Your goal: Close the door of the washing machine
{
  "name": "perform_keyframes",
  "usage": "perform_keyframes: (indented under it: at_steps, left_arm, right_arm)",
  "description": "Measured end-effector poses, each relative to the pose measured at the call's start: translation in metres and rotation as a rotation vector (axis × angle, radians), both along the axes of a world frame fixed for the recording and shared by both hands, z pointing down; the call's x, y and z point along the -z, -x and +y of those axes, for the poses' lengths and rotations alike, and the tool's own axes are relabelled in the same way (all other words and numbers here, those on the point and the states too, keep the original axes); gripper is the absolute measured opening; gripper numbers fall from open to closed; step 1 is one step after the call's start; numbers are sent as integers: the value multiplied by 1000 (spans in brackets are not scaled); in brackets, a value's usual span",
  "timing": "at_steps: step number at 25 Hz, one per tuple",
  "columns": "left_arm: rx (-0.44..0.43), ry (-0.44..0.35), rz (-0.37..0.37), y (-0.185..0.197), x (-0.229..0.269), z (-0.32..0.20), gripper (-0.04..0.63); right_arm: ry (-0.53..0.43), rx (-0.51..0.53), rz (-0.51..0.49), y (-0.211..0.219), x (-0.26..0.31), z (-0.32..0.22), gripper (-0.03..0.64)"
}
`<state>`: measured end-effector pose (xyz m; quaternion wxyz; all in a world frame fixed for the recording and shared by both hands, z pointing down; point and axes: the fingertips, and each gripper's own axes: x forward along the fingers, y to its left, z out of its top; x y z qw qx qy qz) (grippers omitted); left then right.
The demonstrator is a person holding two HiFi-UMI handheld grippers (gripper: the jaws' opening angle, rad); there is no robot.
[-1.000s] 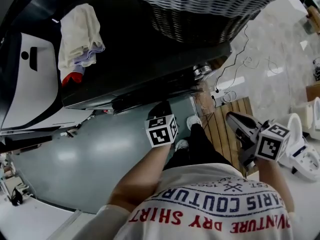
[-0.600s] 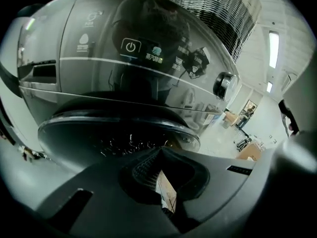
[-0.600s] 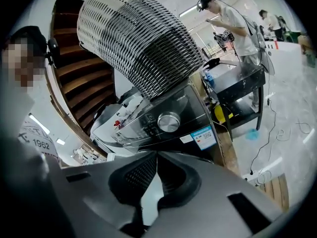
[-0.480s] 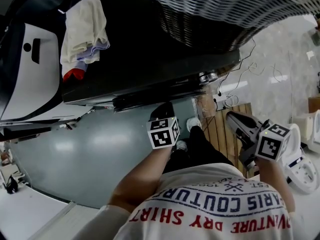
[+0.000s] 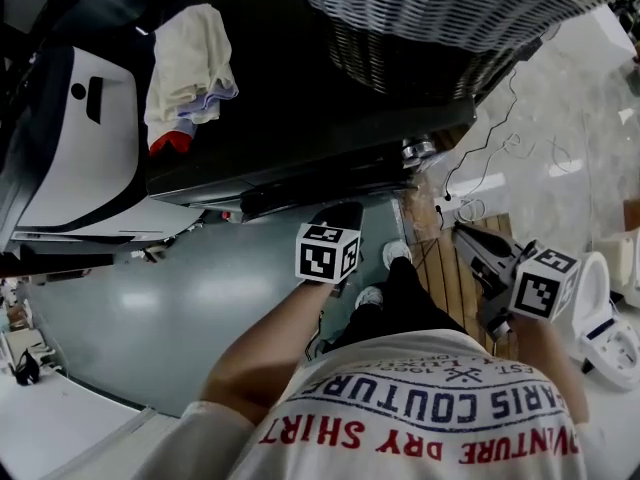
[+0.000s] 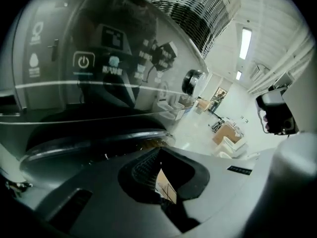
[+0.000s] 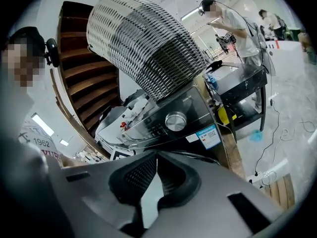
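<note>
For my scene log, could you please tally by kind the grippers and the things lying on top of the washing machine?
Grippers: 2 (left gripper, right gripper)
Wicker basket: 1
Cloth bundle: 1
Total: 4

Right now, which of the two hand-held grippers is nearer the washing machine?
The left hand-held gripper, close against the front of the washing machine; the right hand-held gripper hangs aside above the wooden slats.

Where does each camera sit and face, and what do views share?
Head view: on head, steeply down at washing machine top; shirt, left tongs, right tongs show.
Left gripper view: on left tongs, close at control panel; shut jaws show.
Right gripper view: on right tongs, toward machine and wicker basket; shut jaws show.
Gripper views share basket, knob.
</note>
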<state>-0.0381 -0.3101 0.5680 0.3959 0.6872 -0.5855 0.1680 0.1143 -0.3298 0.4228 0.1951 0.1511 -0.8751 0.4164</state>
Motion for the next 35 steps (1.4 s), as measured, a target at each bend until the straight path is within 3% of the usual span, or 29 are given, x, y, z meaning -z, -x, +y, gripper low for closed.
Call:
perform_keyframes:
  at_steps: [5,11,16,24,32,35]
  left_arm:
    - [-51,-54,38,-5,45,31,25]
    - [-141,-142,118,1,121,65,25]
    - [-172,-252,177,-8,199,90,25]
    - [-188,-389,210,-55,280,125,25]
    - [-214,-440,175,-127,317,163,25]
    - [-218,-463,181,-150,329,179,25]
  right_arm:
    - [-41,20,-44,-1,21,27,23]
    - [-197,71,-125,12,68,60,21]
    - [-253,123,-193,13,109,91,21]
    - [-317,216,-236,-3,140,116,21]
    - [-287,166,-381,-64,172,145,21]
    - [-337,173,-381,-85,181,157,21]
